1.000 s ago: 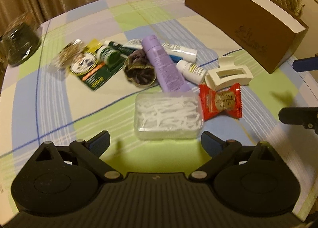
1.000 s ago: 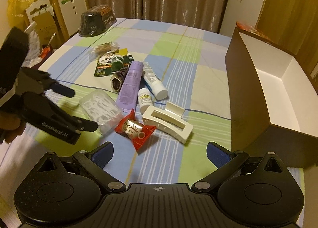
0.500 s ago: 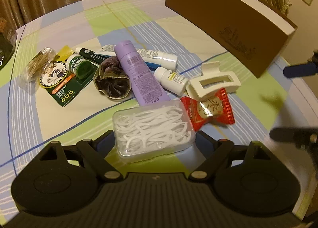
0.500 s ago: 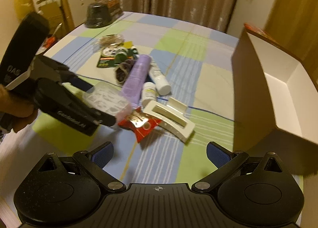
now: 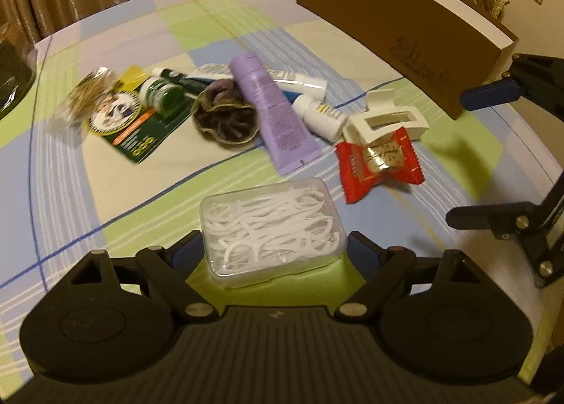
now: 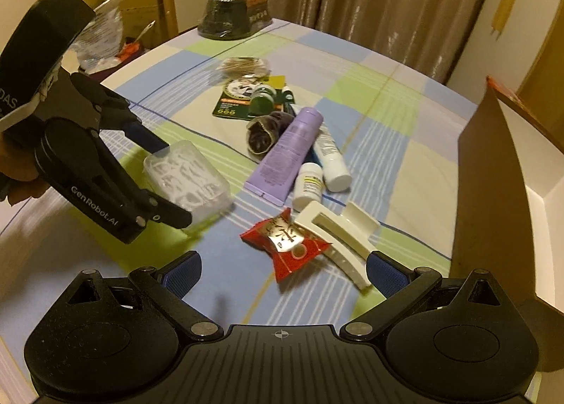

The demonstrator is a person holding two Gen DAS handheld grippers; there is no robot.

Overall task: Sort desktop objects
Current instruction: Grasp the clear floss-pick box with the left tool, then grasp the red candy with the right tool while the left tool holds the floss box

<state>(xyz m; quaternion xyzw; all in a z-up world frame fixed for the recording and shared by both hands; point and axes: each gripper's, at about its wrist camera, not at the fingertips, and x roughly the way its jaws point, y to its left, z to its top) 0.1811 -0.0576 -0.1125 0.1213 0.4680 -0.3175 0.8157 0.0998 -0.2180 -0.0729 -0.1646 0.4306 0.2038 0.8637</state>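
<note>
Bracketing the clear floss-pick box (image 5: 273, 233) with my left gripper (image 5: 275, 245) is the step in hand. The box lies flat on the checked tablecloth (image 5: 148, 192) at the near edge of the clutter, and I have the fingers on its two short ends because those give flat, parallel faces. The jaws have just been closing around the box; in the left wrist view the pads sit right at its ends, and I judge them to be pinching it, though motion blur leaves firm contact uncertain. In the right wrist view the box looks slightly tilted between the fingers (image 6: 148, 138), which fits a grip.

My right gripper (image 6: 282, 268) stands with its jaws spread wide and nothing between the pads. It points down over the red candy wrapper (image 6: 287, 245) and the white hair claw (image 6: 338, 242), which overlap each other, so it is staged for the next pick.

Beyond these, the purple tube (image 5: 275, 115), the small white pill bottle (image 5: 320, 113), a white tube (image 6: 329, 157), the dark scrunchie (image 5: 225, 117) and the green carded pack (image 5: 141, 122) lie bunched and touching at mid-table.

The brown open box (image 6: 493, 171) stands to the right of the pile with its white interior facing my right side; I take it to be the destination, well apart from the floss box.
</note>
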